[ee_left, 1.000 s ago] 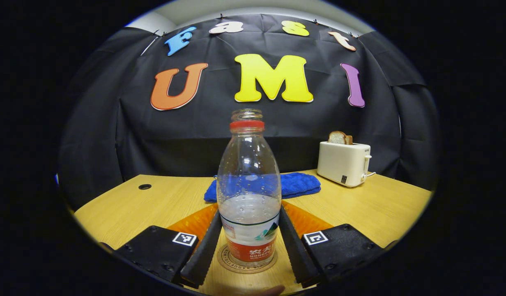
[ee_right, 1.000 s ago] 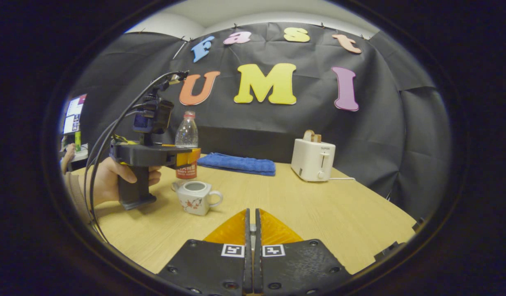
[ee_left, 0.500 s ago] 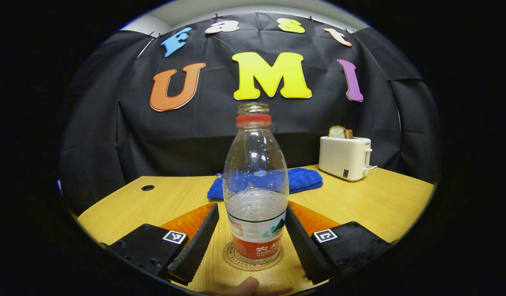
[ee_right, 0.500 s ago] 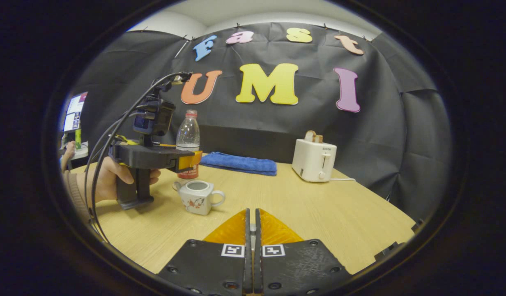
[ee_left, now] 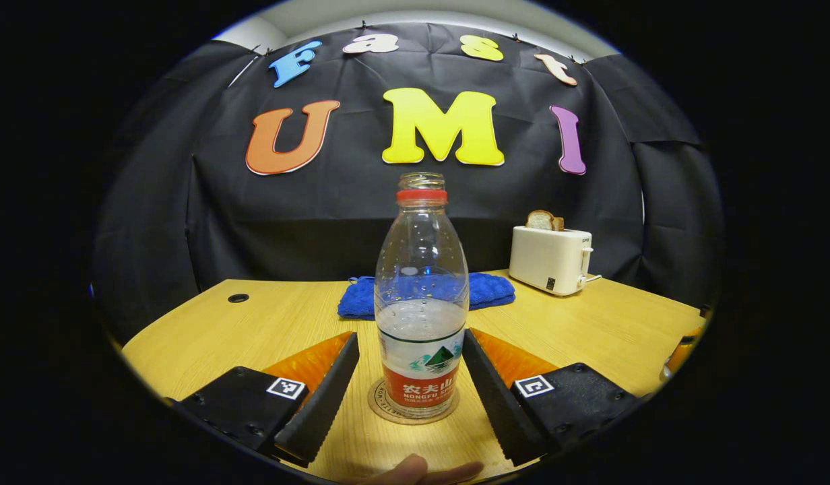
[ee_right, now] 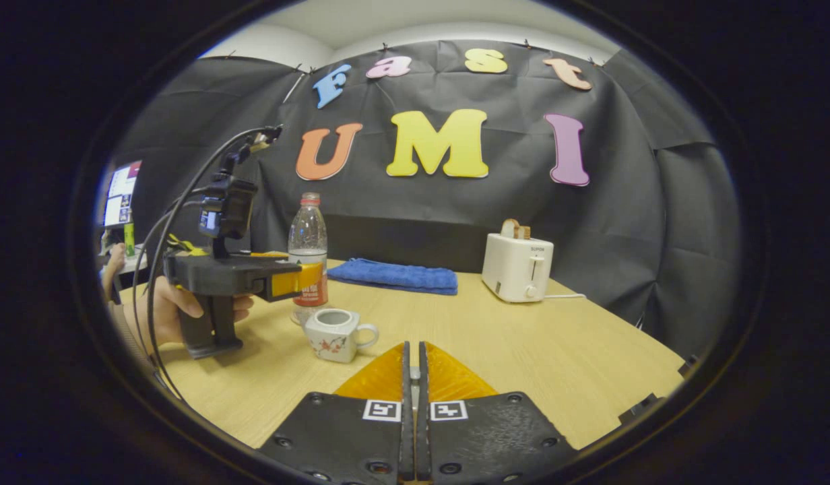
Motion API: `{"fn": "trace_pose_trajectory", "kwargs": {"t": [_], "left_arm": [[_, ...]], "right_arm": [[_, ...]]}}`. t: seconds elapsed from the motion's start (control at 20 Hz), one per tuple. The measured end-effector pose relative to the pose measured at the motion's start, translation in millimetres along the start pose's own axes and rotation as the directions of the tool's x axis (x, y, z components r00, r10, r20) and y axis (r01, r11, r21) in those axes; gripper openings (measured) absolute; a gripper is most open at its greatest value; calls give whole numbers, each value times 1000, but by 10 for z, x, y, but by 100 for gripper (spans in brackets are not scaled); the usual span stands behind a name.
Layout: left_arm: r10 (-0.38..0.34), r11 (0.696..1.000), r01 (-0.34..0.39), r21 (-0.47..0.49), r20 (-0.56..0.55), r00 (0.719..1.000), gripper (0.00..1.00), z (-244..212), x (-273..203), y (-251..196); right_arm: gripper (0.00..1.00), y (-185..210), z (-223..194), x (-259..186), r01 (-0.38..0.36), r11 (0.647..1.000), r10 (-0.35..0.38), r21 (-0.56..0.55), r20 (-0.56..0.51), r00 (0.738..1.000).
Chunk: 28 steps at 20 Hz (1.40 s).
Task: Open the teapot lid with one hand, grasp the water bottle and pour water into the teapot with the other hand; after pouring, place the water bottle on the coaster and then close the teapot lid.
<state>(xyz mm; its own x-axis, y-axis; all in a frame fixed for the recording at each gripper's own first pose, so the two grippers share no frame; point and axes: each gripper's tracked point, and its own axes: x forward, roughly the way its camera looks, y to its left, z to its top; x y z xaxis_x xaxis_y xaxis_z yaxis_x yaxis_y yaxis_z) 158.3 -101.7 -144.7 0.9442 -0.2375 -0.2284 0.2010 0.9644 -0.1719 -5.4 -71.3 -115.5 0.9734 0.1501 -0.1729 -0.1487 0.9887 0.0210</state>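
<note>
- We are drawing our left tool (ee_left: 409, 384) back; its fingers, earlier against the bottle (ee_left: 421, 303), now stand apart beside it, on the coaster (ee_left: 382, 412).
- Our right tool (ee_right: 413, 377), pressed together, is facing the lidless teapot (ee_right: 335, 333).

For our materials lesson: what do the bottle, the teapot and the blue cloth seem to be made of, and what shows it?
Bottle: clear, glossy plastic, seemingly; the cloth shows through it.
Teapot: white glazed ceramic, probably; smooth sheen, painted sprig.
Blue cloth: soft, matte terry-like fabric; nubby, folded surface.

White toaster (ee_left: 550, 260), blue towel (ee_right: 392, 275), perhaps bread (ee_left: 540, 219)
</note>
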Motion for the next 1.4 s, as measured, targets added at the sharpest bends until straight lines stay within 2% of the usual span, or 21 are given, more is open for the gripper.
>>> {"fn": "trace_pose_trajectory", "kwargs": {"t": [0.4, 0.6, 0.8, 0.95, 1.1, 1.2, 1.4], "left_arm": [[-38, 999, 38, 12, 4, 999, 96, -43, -396, 37], [25, 1000, -25, -13, -7, 1000, 96, -20, -693, 170], [80, 995, -79, -55, 18, 997, 96, 100, -1050, 271], [79, 994, -75, -83, 47, 996, 96, 226, -1317, 281], [82, 995, -79, -61, 50, 995, 96, 370, -1518, 298], [97, 995, -95, -44, 40, 995, 96, 430, -1664, 369], [105, 994, -103, -40, 45, 993, 96, 615, -1967, 414]], "right_arm": [[1, 75, 106, -23, 19, 1000, -19, -15, -3, 1000], [1, 160, 281, 24, 6, 1000, -5, -25, 30, 1000], [2, 270, 452, 155, -24, 1000, 25, -16, 60, 998], [1, 342, 539, 252, -56, 998, 55, 7, 59, 997], [1, 387, 630, 350, -79, 995, 76, 55, 64, 995], [0, 536, 674, 441, -128, 987, 122, 96, 65, 990], [1, 686, 718, 672, -160, 979, 153, 124, 67, 986]]}}
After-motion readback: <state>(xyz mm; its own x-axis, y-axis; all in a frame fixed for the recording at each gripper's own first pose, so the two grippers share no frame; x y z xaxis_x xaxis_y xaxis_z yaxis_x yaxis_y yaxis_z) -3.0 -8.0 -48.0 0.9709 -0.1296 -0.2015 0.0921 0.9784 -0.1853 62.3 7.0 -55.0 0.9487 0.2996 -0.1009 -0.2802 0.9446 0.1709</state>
